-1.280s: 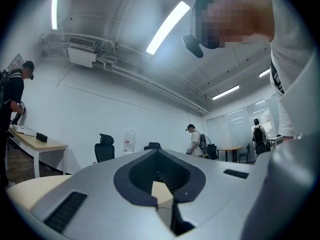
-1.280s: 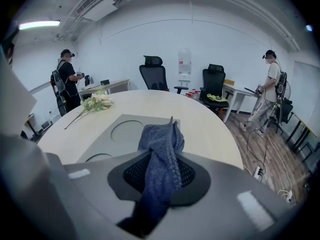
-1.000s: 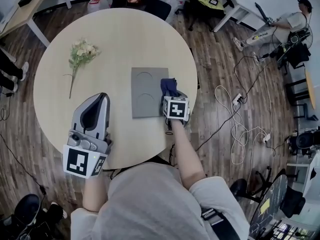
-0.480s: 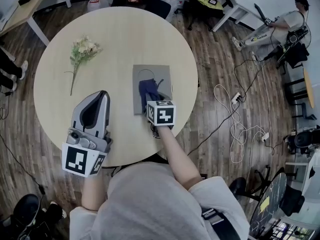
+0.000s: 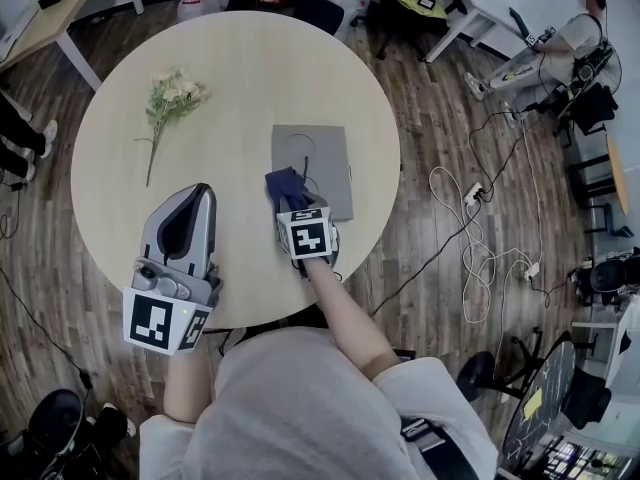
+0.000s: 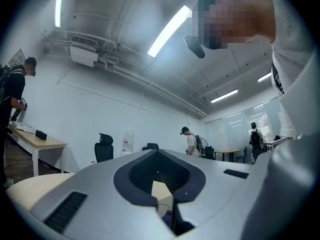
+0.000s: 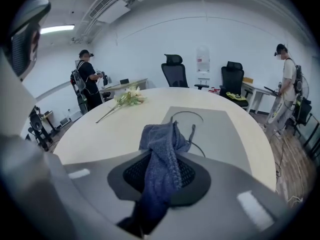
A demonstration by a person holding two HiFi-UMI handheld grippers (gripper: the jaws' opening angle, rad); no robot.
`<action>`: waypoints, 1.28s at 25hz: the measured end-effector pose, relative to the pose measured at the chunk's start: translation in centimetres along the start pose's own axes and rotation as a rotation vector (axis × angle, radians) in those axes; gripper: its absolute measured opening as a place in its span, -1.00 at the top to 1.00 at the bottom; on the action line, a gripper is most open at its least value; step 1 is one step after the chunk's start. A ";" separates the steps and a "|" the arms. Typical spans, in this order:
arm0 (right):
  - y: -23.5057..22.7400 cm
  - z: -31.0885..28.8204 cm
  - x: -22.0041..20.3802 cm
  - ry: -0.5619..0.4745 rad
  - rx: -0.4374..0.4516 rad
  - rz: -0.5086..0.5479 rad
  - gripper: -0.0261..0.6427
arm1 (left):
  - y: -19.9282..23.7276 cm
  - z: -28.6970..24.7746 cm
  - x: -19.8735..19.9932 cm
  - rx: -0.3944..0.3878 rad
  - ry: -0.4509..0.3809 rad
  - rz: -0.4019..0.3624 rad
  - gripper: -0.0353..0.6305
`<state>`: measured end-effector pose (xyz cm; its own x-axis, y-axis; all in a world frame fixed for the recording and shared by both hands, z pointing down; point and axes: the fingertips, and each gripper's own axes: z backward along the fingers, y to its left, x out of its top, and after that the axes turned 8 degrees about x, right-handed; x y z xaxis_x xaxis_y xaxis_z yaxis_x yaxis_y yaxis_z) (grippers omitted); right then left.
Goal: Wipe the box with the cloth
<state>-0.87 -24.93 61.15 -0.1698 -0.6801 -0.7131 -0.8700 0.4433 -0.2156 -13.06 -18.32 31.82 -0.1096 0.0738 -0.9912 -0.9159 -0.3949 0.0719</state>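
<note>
Presently right claw grips the cloth over the box; left claw sits closed.

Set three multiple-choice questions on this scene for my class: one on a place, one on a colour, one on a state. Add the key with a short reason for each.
1. Where do the flowers lie?
A. On the table, left of the box
B. On a chair
C. On the floor

2. What colour is the cloth?
A. Red
B. Blue
C. White

3. In what state is the right hand-held gripper?
A. Open and empty
B. Lying on the floor
C. Shut on the cloth

Key
1: A, as the head view shows the flowers on the tabletop, apart from the box and to its left.
2: B, as both the head view and the right gripper view show it dark blue.
3: C, as the right gripper view shows the cloth pinched between the jaws.
</note>
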 end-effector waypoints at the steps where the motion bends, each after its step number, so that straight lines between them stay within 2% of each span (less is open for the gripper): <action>1: -0.6 0.1 -0.2 -0.001 -0.016 0.002 0.67 | 0.0 0.0 0.0 -0.004 0.001 0.000 0.87; 9: -3.8 1.5 -1.0 -0.023 -0.089 0.008 0.67 | -1.2 -0.7 -0.2 -0.052 0.000 0.005 0.87; 21: -6.1 3.7 -1.1 -0.049 -0.124 -0.008 0.67 | -2.3 -1.8 0.1 -0.078 -0.003 0.001 0.87; 27: -9.6 5.2 -1.6 -0.055 -0.209 0.013 0.68 | -2.6 -2.4 0.0 -0.090 -0.005 0.010 0.87; 32: -12.4 6.6 -2.7 -0.051 -0.264 -0.026 0.68 | -3.6 -3.2 -0.2 -0.119 -0.011 0.020 0.87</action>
<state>13.45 -24.76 61.36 -0.1279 -0.6560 -0.7439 -0.9655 0.2539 -0.0579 -8.57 -19.82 31.38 -0.1321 0.0748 -0.9884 -0.8612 -0.5024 0.0771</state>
